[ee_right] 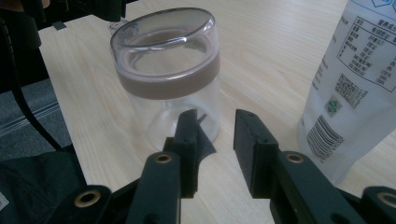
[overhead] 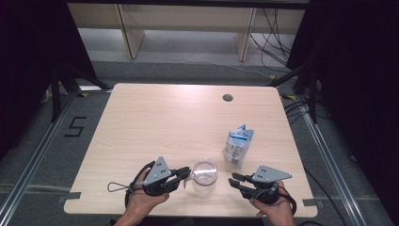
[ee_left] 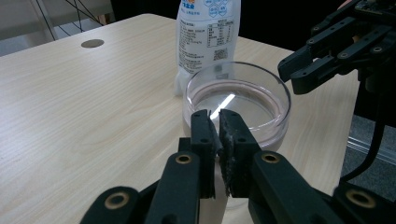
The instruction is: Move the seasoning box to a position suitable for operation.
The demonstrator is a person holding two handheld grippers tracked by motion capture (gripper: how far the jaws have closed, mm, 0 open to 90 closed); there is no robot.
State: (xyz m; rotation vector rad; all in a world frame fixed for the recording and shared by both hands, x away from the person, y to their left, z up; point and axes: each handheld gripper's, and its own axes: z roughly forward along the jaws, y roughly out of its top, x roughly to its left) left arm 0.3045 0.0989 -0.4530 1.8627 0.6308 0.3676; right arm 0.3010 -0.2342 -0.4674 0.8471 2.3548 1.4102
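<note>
Left tool (ee_left: 218, 122) jaws nearly together beside glass jar (overhead: 204, 176); right tool (ee_right: 215, 130) jaws apart, near jar, w/ pouch (overhead: 238, 146) behind

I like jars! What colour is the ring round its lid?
Brown ring, clearest in the right gripper view.

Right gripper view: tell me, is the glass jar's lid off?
No, the clear lid sits on the glass jar, brown seal ring at its mouth.

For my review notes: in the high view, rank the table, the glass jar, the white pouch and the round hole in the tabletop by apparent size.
1. table, by far.
2. white pouch and glass jar: they look close in size; the pouch perhaps slightly larger, so no firm ranking.
3. round hole, smallest, though it lies farthest from the camera.
</note>
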